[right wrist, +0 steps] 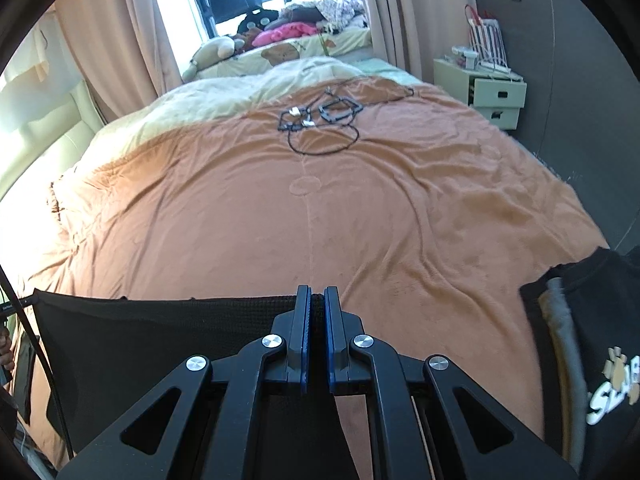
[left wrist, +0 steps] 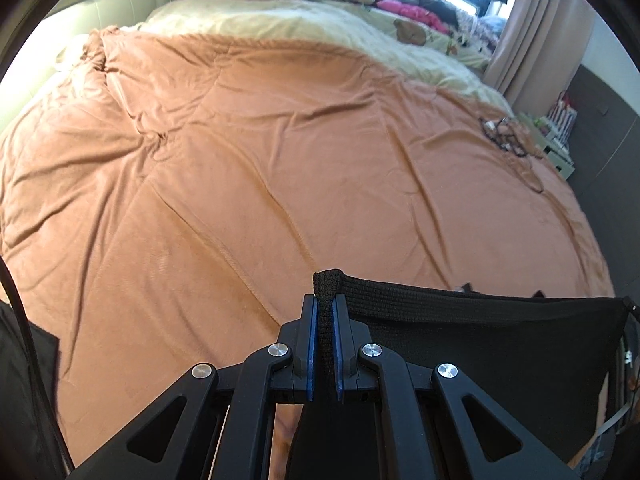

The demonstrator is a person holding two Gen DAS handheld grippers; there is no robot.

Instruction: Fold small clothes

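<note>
Two claws (left wrist: 325, 312) (right wrist: 317, 304), one black garment (left wrist: 480, 340), one blanket (left wrist: 240, 160).

The black garment (left wrist: 480, 332) is a matt, coarse-ribbed knit cloth. The orange blanket (left wrist: 260, 140) on the bed looks soft, velvety and creased. Each claw (left wrist: 325, 312) is matt black plastic with blue pads (right wrist: 307, 320) and shiny metal rivets (right wrist: 274, 341).

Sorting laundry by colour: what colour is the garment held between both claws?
Black, with a ribbed knit edge; the left wrist view shows it best.
</note>
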